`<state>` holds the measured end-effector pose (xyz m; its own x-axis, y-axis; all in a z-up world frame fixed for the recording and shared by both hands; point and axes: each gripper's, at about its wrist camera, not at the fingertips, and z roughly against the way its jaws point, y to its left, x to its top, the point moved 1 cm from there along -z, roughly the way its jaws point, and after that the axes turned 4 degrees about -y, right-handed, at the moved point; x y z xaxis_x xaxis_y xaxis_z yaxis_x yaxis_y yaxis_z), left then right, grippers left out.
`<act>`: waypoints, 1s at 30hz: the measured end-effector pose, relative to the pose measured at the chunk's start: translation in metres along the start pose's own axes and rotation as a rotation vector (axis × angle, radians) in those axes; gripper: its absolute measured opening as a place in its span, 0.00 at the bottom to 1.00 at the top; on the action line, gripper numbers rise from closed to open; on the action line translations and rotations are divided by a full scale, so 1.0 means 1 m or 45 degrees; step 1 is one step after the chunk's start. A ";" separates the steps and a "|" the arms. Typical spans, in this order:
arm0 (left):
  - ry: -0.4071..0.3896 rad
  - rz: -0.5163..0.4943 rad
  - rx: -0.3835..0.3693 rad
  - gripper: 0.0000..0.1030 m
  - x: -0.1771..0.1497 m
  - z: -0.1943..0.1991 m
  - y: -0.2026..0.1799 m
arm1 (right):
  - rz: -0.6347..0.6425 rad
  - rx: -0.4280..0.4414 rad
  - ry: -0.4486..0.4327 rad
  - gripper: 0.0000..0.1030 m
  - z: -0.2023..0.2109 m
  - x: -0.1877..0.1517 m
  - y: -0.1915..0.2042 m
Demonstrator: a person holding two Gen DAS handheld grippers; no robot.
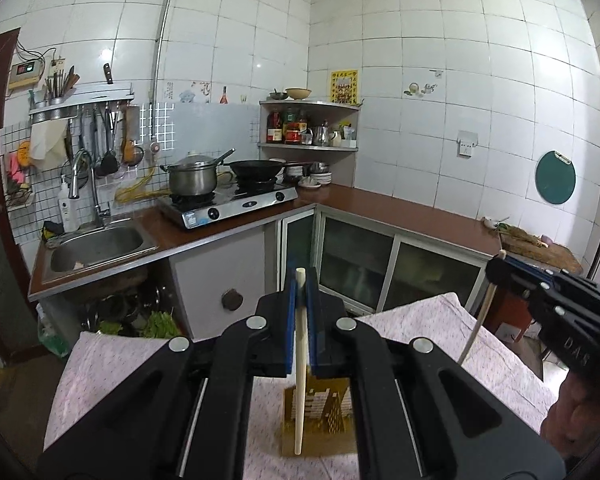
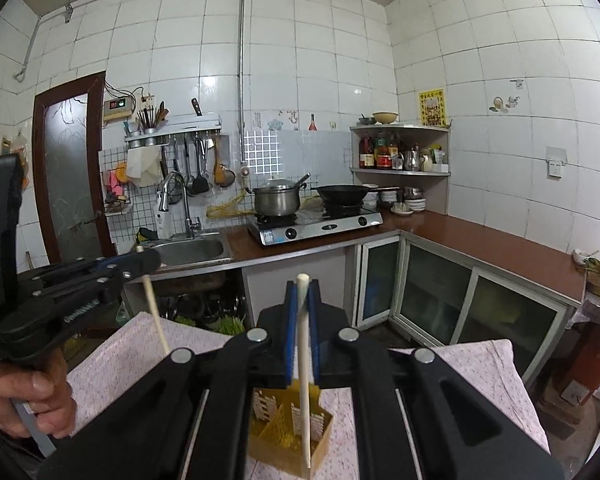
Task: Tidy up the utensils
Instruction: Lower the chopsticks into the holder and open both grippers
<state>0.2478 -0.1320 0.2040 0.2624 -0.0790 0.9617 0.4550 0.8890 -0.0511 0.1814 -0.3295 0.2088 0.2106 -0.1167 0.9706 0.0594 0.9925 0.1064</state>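
Utensil holder (image 2: 290,436), yellow and compartmented, stands on the pink cloth-covered table (image 2: 480,376) below both grippers. Left gripper (image 1: 300,304) is clamped on one pale chopstick (image 1: 300,360); right gripper (image 2: 302,312) is clamped on another chopstick (image 2: 305,392). Each stick hangs tip-down above the holder. Best lowered one at a time, aligned over one compartment before release.

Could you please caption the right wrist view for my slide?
Right claw holds a chopstick above the yellow holder; left claw grips another chopstick.
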 end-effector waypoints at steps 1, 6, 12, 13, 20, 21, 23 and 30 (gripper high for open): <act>0.000 0.001 -0.005 0.03 0.001 -0.007 -0.001 | -0.001 0.001 -0.004 0.06 -0.005 0.000 0.000; -0.004 0.001 -0.023 0.03 -0.002 -0.036 -0.005 | -0.013 0.009 0.003 0.06 -0.032 -0.006 -0.006; 0.062 0.004 -0.017 0.03 -0.020 -0.071 -0.004 | -0.021 0.020 0.052 0.06 -0.061 -0.020 -0.010; 0.076 0.005 -0.016 0.03 -0.023 -0.076 -0.003 | -0.025 0.026 0.066 0.06 -0.066 -0.024 -0.011; 0.143 0.026 0.004 0.13 -0.041 -0.086 0.007 | -0.062 0.020 0.136 0.07 -0.085 -0.038 -0.018; 0.146 0.030 0.009 0.17 -0.041 -0.085 0.009 | -0.067 0.018 0.136 0.08 -0.085 -0.037 -0.020; 0.143 0.031 0.017 0.19 -0.041 -0.082 0.013 | -0.076 0.010 0.126 0.17 -0.083 -0.035 -0.021; 0.115 0.043 0.041 0.25 -0.035 -0.055 0.025 | -0.073 -0.027 0.095 0.23 -0.059 -0.028 -0.028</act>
<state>0.2968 -0.1323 0.1544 0.3532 -0.0880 0.9314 0.4177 0.9057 -0.0728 0.2313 -0.3557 0.1663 0.2780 -0.1766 0.9442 0.0942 0.9832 0.1562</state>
